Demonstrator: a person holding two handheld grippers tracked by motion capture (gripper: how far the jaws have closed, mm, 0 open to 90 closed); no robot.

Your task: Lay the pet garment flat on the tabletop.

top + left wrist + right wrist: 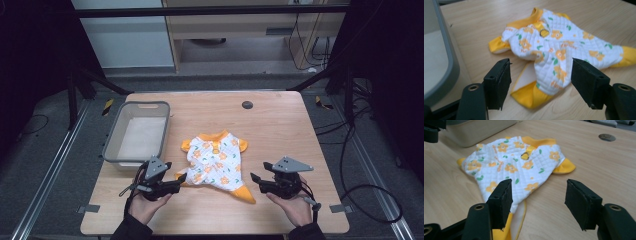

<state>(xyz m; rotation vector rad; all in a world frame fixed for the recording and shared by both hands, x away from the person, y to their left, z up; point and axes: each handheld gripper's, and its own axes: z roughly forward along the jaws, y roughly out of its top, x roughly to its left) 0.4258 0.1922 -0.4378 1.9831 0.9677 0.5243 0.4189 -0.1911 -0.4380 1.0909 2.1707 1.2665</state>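
Quilted white cloth with orange flowers and yellow trim makes up the small garment (pixel 216 161) that we see lying flat near the middle of the wooden counter (pixel 280 125). Its yellow collar sits at the far end and one yellow cuff (pixel 245 194) trails toward the near right, so its long axis runs from far to near with a slight lean to the right. A small metal ring (pixel 544 32) sits just below the collar.

To the left of the garment stands a grey plastic basin (pixel 111 142), near it but not touching, its long side running far to near. A dark round plug (pixel 247 104) is set in the counter well beyond the garment, on the far side. Nothing lies on top of the garment, and bare wood surrounds it on the right and far sides.

We hold the left hand-held gripper (pixel 181 181) at the garment's near left corner, its jaws spread wide and gripping nothing; in the left gripper view (pixel 541 82) the near yellow cuff lies between and beyond its jaws. The right hand-held gripper (pixel 254 180) is just right of the trailing cuff, jaws also spread wide and holding nothing; in the right gripper view (pixel 537 203) the garment's near edge sits behind one of its jaws, with bare wood between the two.
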